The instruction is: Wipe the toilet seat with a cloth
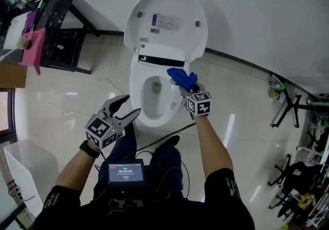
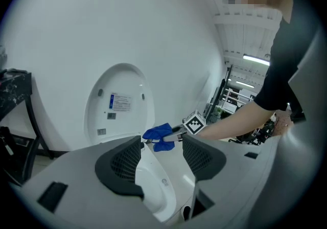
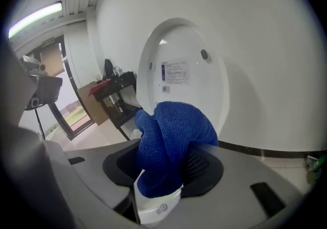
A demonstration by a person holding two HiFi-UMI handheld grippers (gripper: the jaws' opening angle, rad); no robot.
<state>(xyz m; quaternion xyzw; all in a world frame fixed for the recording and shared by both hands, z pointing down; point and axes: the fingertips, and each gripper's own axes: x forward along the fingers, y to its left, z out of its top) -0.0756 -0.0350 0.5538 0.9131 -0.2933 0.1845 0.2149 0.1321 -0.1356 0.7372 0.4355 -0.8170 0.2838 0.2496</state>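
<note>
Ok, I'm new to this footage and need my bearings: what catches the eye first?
A bright blue cloth, clamped in the right tool, is held at the right rim of the white toilet, its lid raised. The left tool is open and empty near the bowl's front.

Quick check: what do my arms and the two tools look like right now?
Both the left tool and right tool are grey, two-jawed, with dark mesh pads and a black-and-white marker cube. Black short sleeves; black wristband on the left wrist.

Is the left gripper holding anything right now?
No, the left gripper has its jaws apart with nothing between them; the blue cloth is clamped in the right gripper.
</note>
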